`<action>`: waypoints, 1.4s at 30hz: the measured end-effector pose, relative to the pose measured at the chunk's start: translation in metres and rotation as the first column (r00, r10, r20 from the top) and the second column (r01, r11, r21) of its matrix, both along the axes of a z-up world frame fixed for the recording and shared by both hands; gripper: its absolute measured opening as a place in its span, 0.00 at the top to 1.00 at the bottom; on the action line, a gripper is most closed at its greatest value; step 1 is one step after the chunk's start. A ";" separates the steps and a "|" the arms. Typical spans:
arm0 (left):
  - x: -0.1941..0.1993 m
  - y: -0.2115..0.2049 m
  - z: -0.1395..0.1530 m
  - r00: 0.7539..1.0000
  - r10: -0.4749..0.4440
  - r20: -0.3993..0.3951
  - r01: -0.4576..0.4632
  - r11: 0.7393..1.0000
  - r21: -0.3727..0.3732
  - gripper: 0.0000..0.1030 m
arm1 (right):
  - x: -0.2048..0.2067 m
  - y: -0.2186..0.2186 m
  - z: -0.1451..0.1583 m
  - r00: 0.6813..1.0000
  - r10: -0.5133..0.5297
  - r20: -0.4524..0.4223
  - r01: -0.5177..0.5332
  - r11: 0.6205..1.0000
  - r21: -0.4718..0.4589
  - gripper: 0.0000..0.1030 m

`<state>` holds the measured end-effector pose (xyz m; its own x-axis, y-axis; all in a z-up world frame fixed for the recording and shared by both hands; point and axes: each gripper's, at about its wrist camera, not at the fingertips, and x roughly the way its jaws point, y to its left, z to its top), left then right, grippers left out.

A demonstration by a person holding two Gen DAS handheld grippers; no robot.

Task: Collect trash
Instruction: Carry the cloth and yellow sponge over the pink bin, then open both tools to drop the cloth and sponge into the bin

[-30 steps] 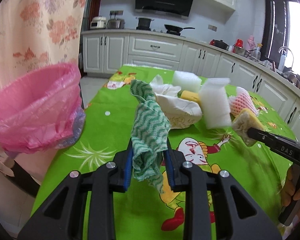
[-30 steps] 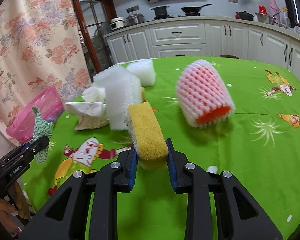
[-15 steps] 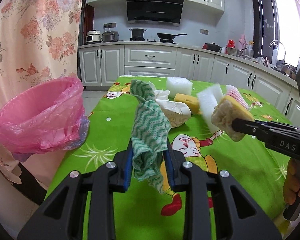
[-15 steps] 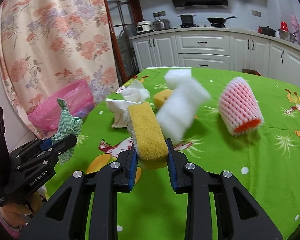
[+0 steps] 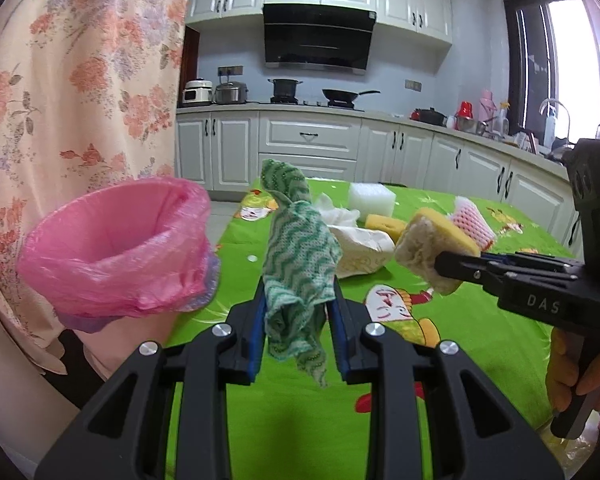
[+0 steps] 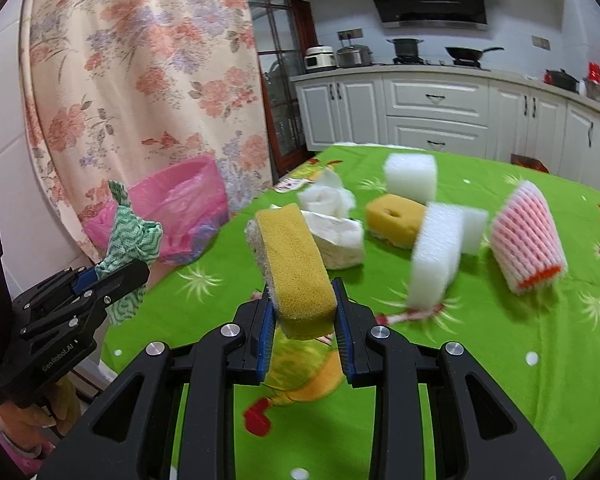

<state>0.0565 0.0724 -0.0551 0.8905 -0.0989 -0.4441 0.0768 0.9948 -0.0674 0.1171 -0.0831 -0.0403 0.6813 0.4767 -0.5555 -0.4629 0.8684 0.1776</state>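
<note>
**Both tools loaded, bin beside the tabletop's edge**

The left tool (image 5: pixel 298 320) is pinching a green-and-white wavy-patterned cloth (image 5: pixel 298 256); the cloth bunches between the blue pads, stands up above them and hangs in a tail below. Left of this tool and a little ahead sits the bin lined with a pink trash bag (image 5: pixel 112 252), its mouth open, standing off the tabletop's (image 5: pixel 300 420) side edge in front of a floral curtain (image 5: pixel 80 80).

The right tool (image 6: pixel 302 316) is pressed onto a yellow sponge (image 6: pixel 294 258) with a whitish scouring face on its left side; the sponge sticks out forward and upward from the pads. In the left wrist view this tool (image 5: pixel 456 270) comes in from the right, its sponge (image 5: pixel 432 248) level with the cloth and near it, not touching. A hand (image 5: pixel 580 372) holds its handle.

Ahead of the right tool, on the green cartoon-print cloth of the tabletop, lie a crumpled white tissue (image 6: pixel 326 196), a white wrapper or paper wad (image 6: pixel 336 236), a second yellow sponge with a hole (image 6: pixel 394 218), a white foam block (image 6: pixel 410 178) farther back, a blurred white foam slab (image 6: pixel 436 252) tilted on edge, and to the right a pink-and-white foam fruit net (image 6: pixel 526 240) lying on its side.
</note>
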 end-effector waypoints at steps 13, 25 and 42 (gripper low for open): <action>-0.001 0.070 0.035 0.989 0.138 0.058 -0.138 0.990 0.004 0.73 | 0.006 0.086 0.032 0.981 0.175 0.079 -0.172 0.984 -0.035 0.72; 0.034 0.155 0.045 0.965 0.260 0.034 -0.259 0.966 -0.024 0.73 | 0.046 0.166 0.048 0.965 0.254 0.068 -0.252 0.967 -0.035 0.72; 0.078 0.226 0.029 0.943 0.330 -0.032 -0.332 0.941 -0.072 0.45 | 0.100 0.230 0.045 0.962 0.271 0.012 -0.271 0.962 -0.037 0.71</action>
